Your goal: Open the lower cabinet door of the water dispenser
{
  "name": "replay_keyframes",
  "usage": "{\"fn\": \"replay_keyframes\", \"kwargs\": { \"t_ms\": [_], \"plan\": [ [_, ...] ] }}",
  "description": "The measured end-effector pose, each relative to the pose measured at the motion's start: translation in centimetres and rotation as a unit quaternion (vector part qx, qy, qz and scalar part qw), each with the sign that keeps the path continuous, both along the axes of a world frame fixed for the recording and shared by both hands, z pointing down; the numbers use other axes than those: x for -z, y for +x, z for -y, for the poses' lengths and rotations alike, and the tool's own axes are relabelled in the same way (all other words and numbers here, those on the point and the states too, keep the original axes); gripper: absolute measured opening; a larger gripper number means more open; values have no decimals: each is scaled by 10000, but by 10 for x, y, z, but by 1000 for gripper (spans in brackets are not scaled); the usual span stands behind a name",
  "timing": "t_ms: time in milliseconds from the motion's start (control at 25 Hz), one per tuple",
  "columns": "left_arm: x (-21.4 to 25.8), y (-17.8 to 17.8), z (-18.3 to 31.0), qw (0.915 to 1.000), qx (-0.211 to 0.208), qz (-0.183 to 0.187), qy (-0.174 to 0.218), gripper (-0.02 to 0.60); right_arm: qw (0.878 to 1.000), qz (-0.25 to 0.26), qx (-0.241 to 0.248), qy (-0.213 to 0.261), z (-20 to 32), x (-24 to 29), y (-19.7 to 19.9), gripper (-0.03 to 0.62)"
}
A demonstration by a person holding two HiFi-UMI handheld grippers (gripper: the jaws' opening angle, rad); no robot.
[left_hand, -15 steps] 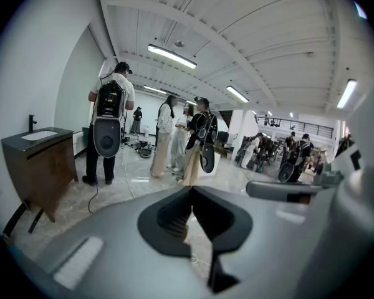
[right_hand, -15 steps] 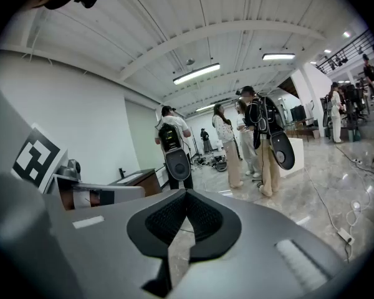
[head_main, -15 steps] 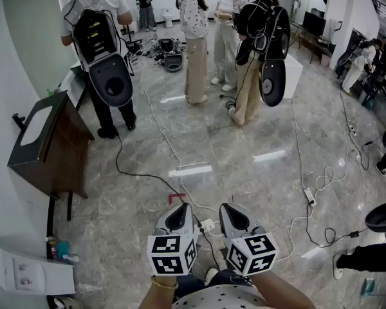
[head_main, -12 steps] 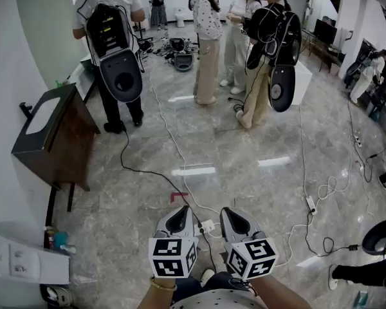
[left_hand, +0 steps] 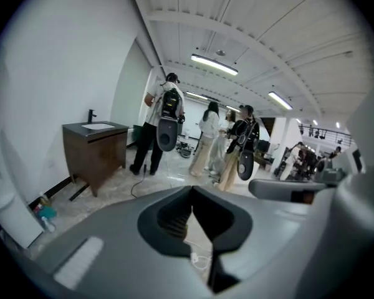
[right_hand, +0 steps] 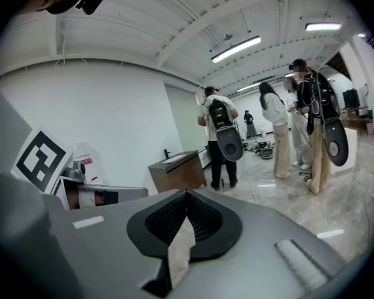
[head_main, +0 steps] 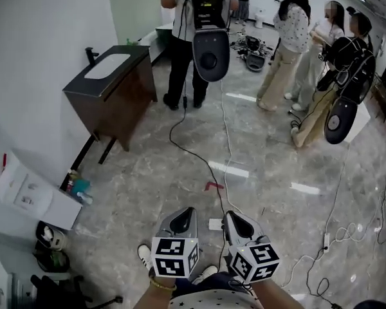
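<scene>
Now, left jaws: the tips of the left gripper (left_hand: 192, 190) are resting together, gripping nothing.
Right jaws: the tips of the right gripper (right_hand: 187, 195) are likewise meeting, holding nothing.
Pose: both grippers are hovering side by side close to the person's body, pointing forward and a little downward over the marble floor (head_main: 148, 172).
Under the tips: a white plug block (head_main: 215, 224) is lying on the floor just ahead of them, near a cable (head_main: 226, 134) trailing across the room.
Task's thing: the white water dispenser (head_main: 29, 195) is standing against the wall at the far left, well apart from both grippers; its lower door is facing out of sight from above.
Beside it: small blue bottles (head_main: 80, 187) are sitting between it and a dark wooden washstand (head_main: 112, 92).
Farther off: several people (head_main: 199, 37) are standing down the room, wearing packs.
</scene>
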State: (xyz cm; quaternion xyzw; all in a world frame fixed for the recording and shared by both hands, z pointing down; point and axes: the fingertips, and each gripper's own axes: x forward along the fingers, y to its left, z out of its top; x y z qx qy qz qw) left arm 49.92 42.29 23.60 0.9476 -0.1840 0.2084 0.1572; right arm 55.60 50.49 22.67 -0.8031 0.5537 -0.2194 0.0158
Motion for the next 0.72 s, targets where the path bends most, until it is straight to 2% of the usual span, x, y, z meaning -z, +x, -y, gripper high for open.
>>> {"fn": "replay_keyframes", "kwargs": {
  "t_ms": [240, 400, 720],
  "plan": [
    [1, -67, 81, 9978, 658, -37, 41, 8, 9969, -41, 783, -9, 91, -2, -65, -2],
    [4, -123, 153, 9947, 1028, -80, 15, 8, 9931, -27, 1170, -25, 166, 0, -119, -2],
    [14, -251, 313, 9814, 1915, -95, 100, 8, 9791, 52, 2033, -11, 332, 8, -235, -2]
  ]
}}
